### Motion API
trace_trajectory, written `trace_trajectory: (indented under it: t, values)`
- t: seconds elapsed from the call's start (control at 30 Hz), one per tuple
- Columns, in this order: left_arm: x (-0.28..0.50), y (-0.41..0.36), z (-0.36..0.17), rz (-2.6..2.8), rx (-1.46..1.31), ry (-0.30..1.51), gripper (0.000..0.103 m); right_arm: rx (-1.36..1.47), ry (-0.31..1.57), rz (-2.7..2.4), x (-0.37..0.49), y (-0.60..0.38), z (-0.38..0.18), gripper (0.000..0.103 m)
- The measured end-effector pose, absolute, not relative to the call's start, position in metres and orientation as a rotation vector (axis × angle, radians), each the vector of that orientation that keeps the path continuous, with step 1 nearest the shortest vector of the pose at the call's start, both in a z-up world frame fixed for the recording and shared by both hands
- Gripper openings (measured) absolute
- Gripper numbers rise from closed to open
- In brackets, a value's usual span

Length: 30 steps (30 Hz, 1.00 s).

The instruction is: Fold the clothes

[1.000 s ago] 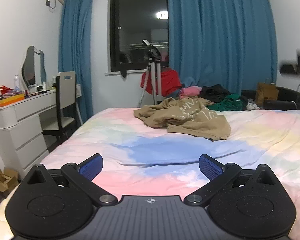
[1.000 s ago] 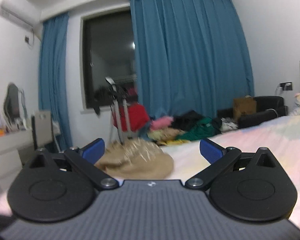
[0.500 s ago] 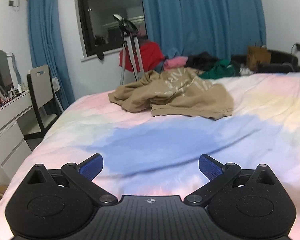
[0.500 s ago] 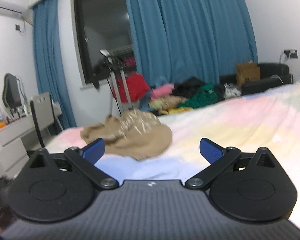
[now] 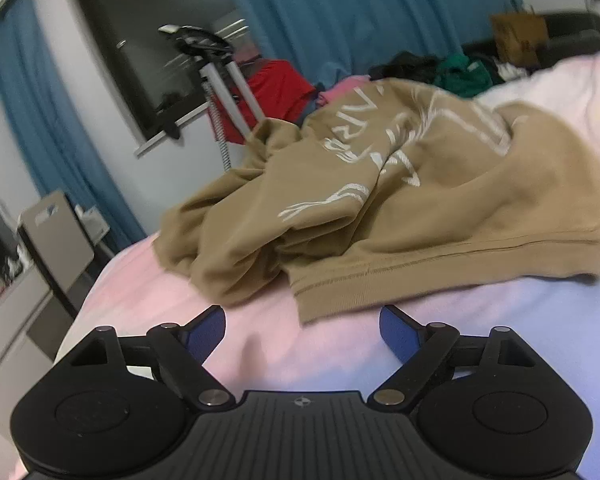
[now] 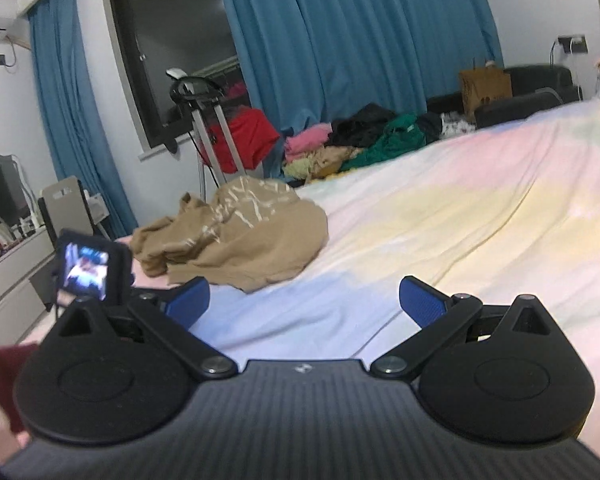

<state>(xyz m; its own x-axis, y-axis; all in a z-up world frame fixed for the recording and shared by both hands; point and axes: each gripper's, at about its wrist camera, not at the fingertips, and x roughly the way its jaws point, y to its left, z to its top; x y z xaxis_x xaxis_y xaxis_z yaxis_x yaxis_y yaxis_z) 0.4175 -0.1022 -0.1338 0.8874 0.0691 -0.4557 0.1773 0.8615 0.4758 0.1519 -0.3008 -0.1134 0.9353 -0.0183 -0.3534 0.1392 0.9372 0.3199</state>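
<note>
Closing on the crumpled tan sweatshirt [image 5: 400, 208], my left gripper [image 5: 302, 330] hovers wide-jawed at its hem, right gripper [image 6: 304, 304] equally spread behind.

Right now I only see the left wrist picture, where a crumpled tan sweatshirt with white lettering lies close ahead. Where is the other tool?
Observer: The right gripper sits farther back from the tan sweatshirt, over a pale blue patch of the pastel quilt.
Operator: Is it holding anything?
Observer: No. Its jaws stand wide apart, with only quilt showing between them.
Operator: Is there room to spread the sweatshirt out?
Observer: Probably. A broad yellow-and-pink stretch of the quilt extends to the sweatshirt's right.
</note>
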Motion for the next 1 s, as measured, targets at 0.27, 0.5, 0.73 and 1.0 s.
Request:
trace_trajectory:
  t: [0.27, 0.5, 0.73, 1.0]
  values:
    - [0.426, -0.113, -0.123, -0.089, 0.59, 0.371, 0.011, 0.337, 0.385, -0.091, 0.177, -0.298, -0.144, 0.103]
    - [0.328, -0.116, -0.062, -0.222, 0.527, 0.211, 0.003, 0.284, 0.324, -0.105, 0.171, -0.288, -0.139, 0.103]
    - [0.206, -0.11, -0.003, -0.305, 0.432, 0.163, 0.003, 0.231, 0.246, -0.079, 0.149, -0.275, -0.119, 0.103]
    - [0.085, -0.084, 0.04, -0.397, 0.299, 0.118, 0.003, 0.181, 0.224, 0.063, 0.092, -0.243, -0.097, 0.103]
